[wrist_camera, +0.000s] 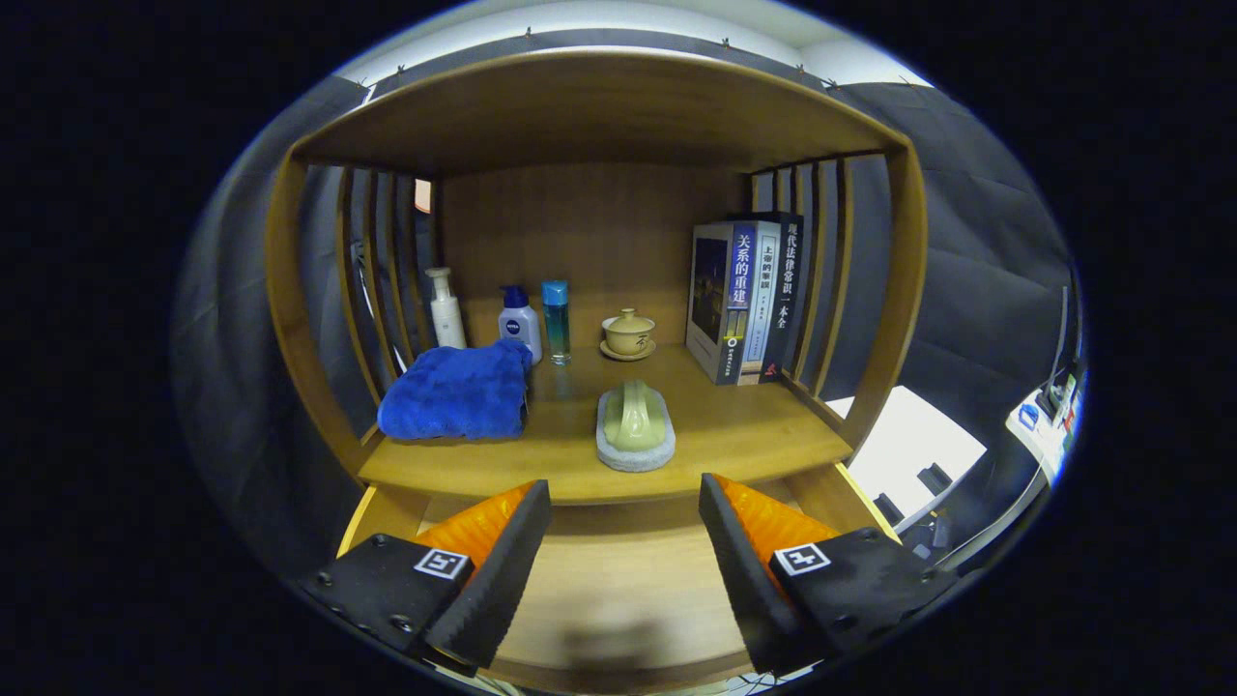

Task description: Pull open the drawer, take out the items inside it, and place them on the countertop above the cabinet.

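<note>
The wooden cabinet's countertop (734, 435) lies just ahead of my fingertips. On it, near the front edge, rests a pale green scrub brush (635, 425) with a grey pad under it. A folded blue towel (456, 393) lies to the brush's left. Below the countertop the drawer (618, 580) stands pulled out, and its bare wooden floor shows between and under my fingers. My gripper (623, 491) hovers over the drawer, open, with nothing between its fingers.
At the back of the countertop stand a white pump bottle (446, 309), a white bottle with a blue cap (520, 324), a slim blue bottle (556, 322) and a lidded tea cup (628, 334). Books (744, 300) stand upright at the right. Slatted side walls and a top shelf (599, 111) enclose the space.
</note>
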A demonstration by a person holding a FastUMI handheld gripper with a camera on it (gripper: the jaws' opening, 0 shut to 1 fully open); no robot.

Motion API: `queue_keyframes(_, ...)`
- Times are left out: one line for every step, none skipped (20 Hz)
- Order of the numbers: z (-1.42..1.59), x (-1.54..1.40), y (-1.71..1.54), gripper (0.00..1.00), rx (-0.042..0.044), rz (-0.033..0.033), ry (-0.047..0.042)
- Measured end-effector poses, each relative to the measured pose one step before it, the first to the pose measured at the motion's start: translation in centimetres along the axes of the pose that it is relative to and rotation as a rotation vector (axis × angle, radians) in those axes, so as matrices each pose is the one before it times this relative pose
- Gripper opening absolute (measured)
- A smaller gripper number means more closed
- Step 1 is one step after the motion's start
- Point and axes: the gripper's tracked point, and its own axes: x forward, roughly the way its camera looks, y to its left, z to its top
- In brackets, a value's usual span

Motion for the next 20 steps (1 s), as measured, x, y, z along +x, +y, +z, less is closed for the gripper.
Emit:
queue_keyframes(-0.342,-0.771,-0.068,0.99,-0.00738,-0.00096,-0.01758)
queue_keyframes(-0.551,-0.86,-0.238,0.99,-0.01062,-0.00467,-0.01307)
queue_keyframes(-0.62,-0.724,-0.136,0.99,-0.00888,-0.00533,-0.00785)
queue_keyframes(-0.823,-0.819,-0.113,0.99,-0.00199,-0.00485,-0.00199)
queue_keyframes(-0.781,-0.64,0.027,0.99,0.00273,0.00132,-0.00029)
queue_keyframes(-0.729,-0.672,0.076,0.99,0.00616,-0.00121,0.00008)
queue_keyframes(-0.732,-0.578,-0.04,0.99,0.00669,-0.00077,0.00093)
queue_keyframes(-0.776,-0.524,-0.168,0.99,0.00593,-0.00284,0.00104)
queue_keyframes(-0.735,-0.54,-0.201,0.99,0.00344,-0.00487,0.00078)
queue_keyframes(-0.71,-0.408,-0.138,0.99,0.00256,-0.0029,0.00413)
queue_keyframes(-0.699,-0.472,-0.008,0.99,0.0041,-0.00055,0.00449)
queue_keyframes(-0.669,-0.371,-0.06,0.99,0.00347,0.00153,0.00228)
queue_keyframes(-0.523,-0.229,-0.019,0.99,0.00004,0.0014,-0.00105)
queue_keyframes(-0.579,-0.423,-0.108,0.99,-0.00089,-0.00196,-0.0002)
queue_keyframes(-0.442,-0.309,0.025,0.99,-0.00074,0.0029,-0.00252)
queue_keyframes(-0.457,-0.306,-0.085,0.99,-0.00161,-0.00112,-0.00303)
queue_keyframes(-0.559,-0.323,-0.001,0.99,-0.00718,-0.00009,0.00032)
queue_keyframes(-0.408,-0.215,0.079,0.99,-0.00788,0.00234,-0.00227)
queue_keyframes(-0.443,-0.111,0.051,0.99,-0.00438,0.0032,0.00152)
queue_keyframes(-0.626,-0.114,0.028,0.99,-0.0011,0.00166,0.00728)
